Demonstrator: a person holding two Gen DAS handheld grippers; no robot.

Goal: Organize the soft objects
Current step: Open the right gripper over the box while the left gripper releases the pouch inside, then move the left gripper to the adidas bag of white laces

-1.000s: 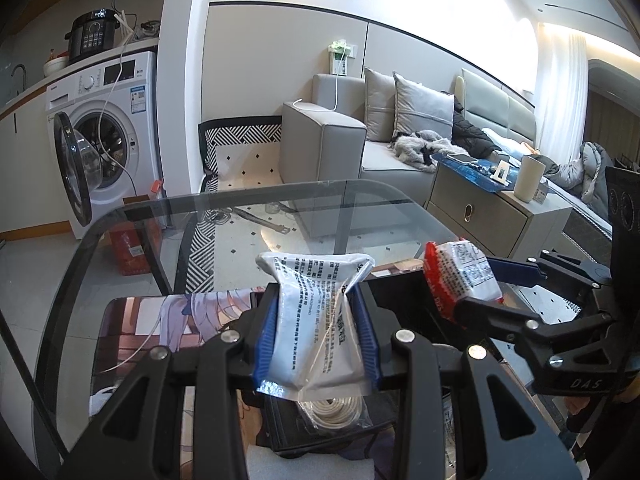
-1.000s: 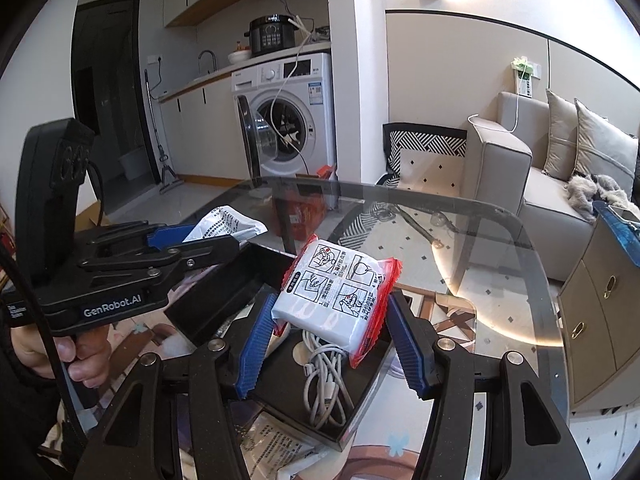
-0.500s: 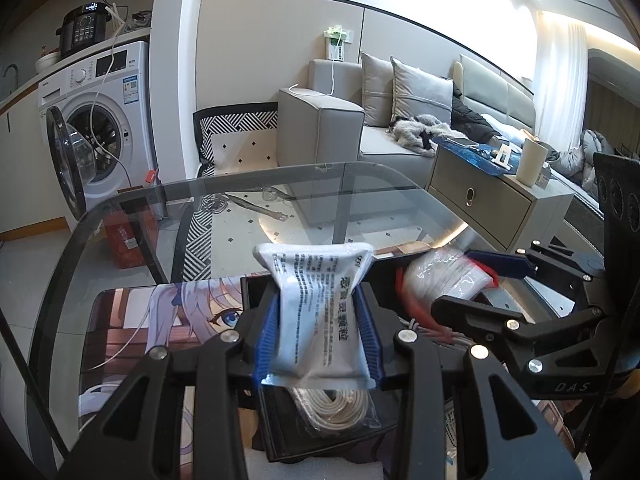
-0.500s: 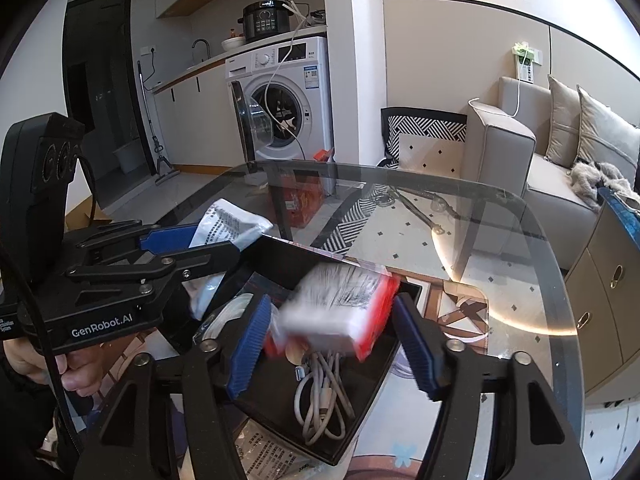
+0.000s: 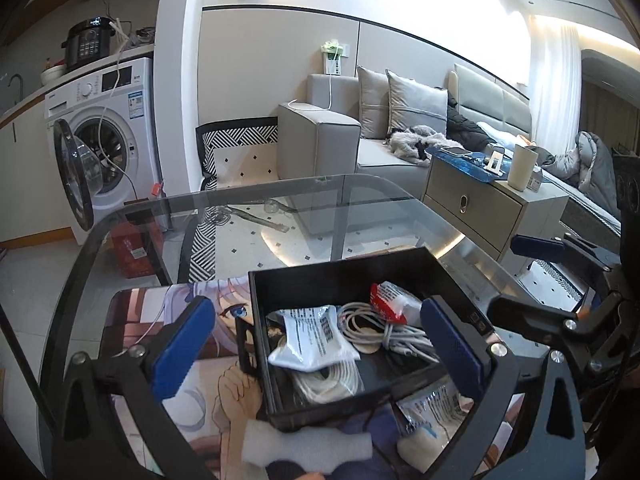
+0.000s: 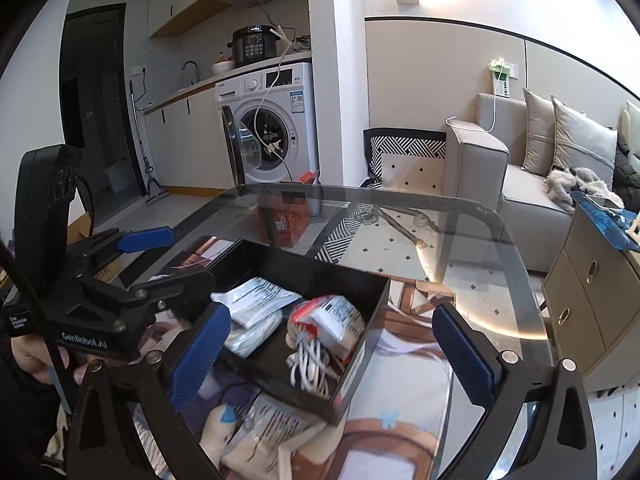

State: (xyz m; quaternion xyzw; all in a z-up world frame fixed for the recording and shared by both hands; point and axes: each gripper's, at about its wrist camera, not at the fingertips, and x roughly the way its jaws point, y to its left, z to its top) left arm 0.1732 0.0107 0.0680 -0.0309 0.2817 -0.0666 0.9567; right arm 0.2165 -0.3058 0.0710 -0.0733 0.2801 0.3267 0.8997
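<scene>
A black tray point(image 5: 344, 276) point(image 6: 372, 344) sits on a glass table. In it lie a white pouch with dark print point(image 5: 316, 340) point(image 6: 256, 300), a red-edged white packet point(image 5: 394, 306) point(image 6: 332, 320) and coiled white cables point(image 5: 400, 332) point(image 6: 312, 368). My left gripper point(image 5: 320, 352) is open and empty, its jaws wide apart over the tray. My right gripper point(image 6: 332, 356) is open and empty too, just above the tray's near right side. Each gripper shows in the other's view, the right one point(image 5: 560, 280) and the left one point(image 6: 140, 264).
An anime-print mat point(image 5: 180, 320) lies under the tray. A white foam piece point(image 5: 308, 444) and another printed packet point(image 5: 436, 404) point(image 6: 272, 420) lie in front of the tray. The glass table's rim point(image 5: 280, 188) curves ahead; a washing machine point(image 6: 272, 128) and sofa point(image 5: 332, 140) stand beyond.
Both grippers opened. The white pouch dropped from the left gripper and the red-edged packet dropped from the right gripper; both now lie in the black tray.
</scene>
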